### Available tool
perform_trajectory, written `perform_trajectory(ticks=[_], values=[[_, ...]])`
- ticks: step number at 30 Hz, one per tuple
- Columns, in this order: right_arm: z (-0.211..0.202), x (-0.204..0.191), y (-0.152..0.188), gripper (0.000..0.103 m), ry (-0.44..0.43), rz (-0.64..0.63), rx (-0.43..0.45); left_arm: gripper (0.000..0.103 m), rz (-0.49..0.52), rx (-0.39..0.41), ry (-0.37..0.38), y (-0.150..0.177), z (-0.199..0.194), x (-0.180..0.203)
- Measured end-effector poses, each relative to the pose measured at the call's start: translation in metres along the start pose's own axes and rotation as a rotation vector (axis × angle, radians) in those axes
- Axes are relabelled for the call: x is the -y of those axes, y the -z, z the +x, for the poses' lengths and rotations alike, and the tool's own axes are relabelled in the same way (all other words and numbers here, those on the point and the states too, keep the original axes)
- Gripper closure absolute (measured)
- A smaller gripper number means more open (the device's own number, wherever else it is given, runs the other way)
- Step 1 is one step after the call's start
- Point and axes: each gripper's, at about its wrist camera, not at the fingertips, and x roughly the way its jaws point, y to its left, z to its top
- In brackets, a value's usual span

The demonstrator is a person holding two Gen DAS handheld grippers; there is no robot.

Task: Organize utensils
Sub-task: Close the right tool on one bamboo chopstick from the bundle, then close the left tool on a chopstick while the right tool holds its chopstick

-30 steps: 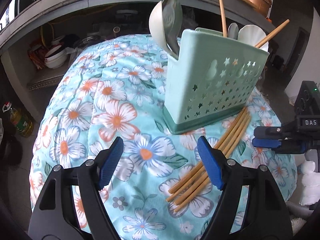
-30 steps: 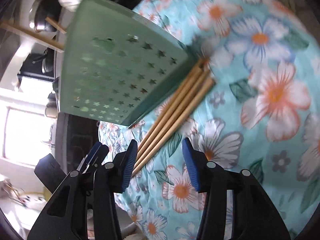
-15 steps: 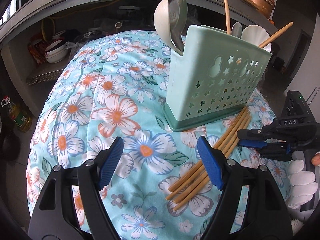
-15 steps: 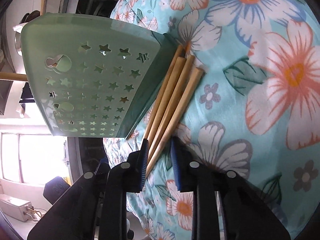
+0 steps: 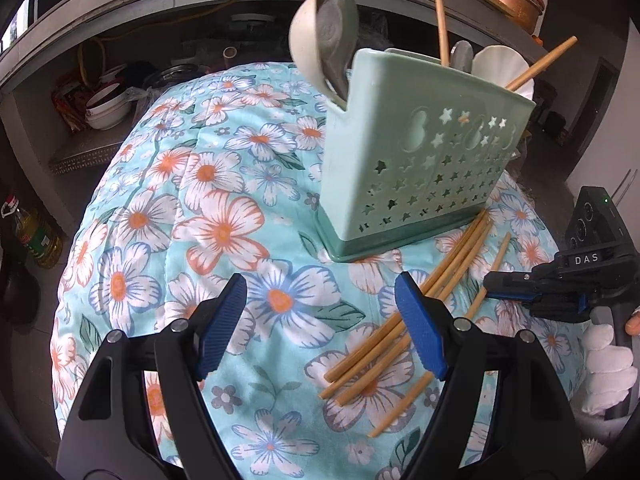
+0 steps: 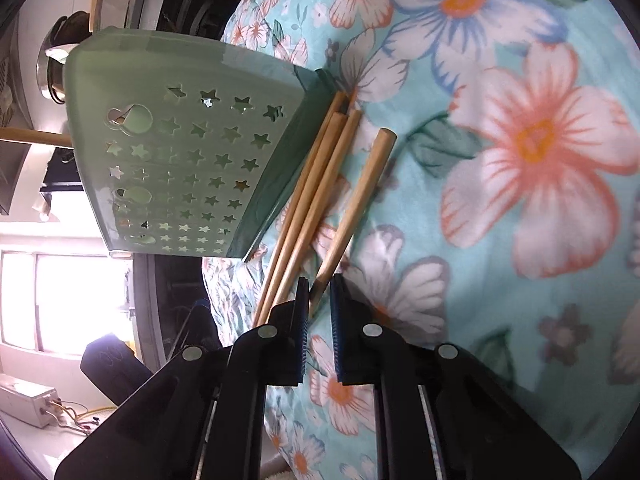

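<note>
One chopstick [image 6: 352, 204] is pinched between the narrow jaws of the right gripper [image 6: 319, 300], which hold it near one end; its far end points away from the tool and lies a little apart from the others. Three more chopsticks [image 6: 308, 200] rest together on the floral cloth [image 6: 540, 160], just to the left of the held one and against the foot of the green utensil holder [image 6: 180, 152].

In the left wrist view the left gripper [image 5: 320, 320] is wide open and holds nothing; the ends of the loose chopsticks pass under its right finger. The holder stands ahead of it, already with two spoons [image 5: 324, 52] at one corner, and further chopsticks [image 5: 540, 66] and white spoons [image 5: 504, 68] at the other.

I judge the task partly done: the spoons and some chopsticks are inside, while four chopsticks are not yet in the holder, one of them gripped and ready to be lifted.
</note>
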Motion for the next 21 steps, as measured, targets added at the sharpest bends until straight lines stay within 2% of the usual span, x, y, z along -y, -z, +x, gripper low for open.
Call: perform_trajectory(ticks=[6, 9, 13, 16, 19, 21], values=[[-0.036, -0.002, 0.0, 0.091, 0.122, -0.096, 0.021, 0.031, 0.141, 0.033, 0.046, 0.005, -0.005, 0.03], [-0.041, -0.002, 0.0, 0.091, 0.164, -0.127, 0.038, 0.042, 0.265, 0.037, 0.023, 0.011, -0.001, 0.056], [-0.038, 0.0, 0.003, 0.09, 0.176, -0.141, 0.042, 0.063, 0.45, 0.04, -0.022, 0.026, 0.008, 0.091], [-0.035, 0.004, 0.004, 0.09, 0.165, -0.128, 0.039, 0.08, 0.6, 0.035, -0.093, 0.039, 0.019, 0.113], [-0.034, 0.007, 0.003, 0.09, 0.149, -0.113, 0.035, 0.086, 0.718, 0.03, -0.139, 0.049, 0.029, 0.127], [-0.034, 0.01, 0.003, 0.09, 0.142, -0.109, 0.033, 0.089, 0.75, 0.021, -0.145, 0.051, 0.033, 0.132]])
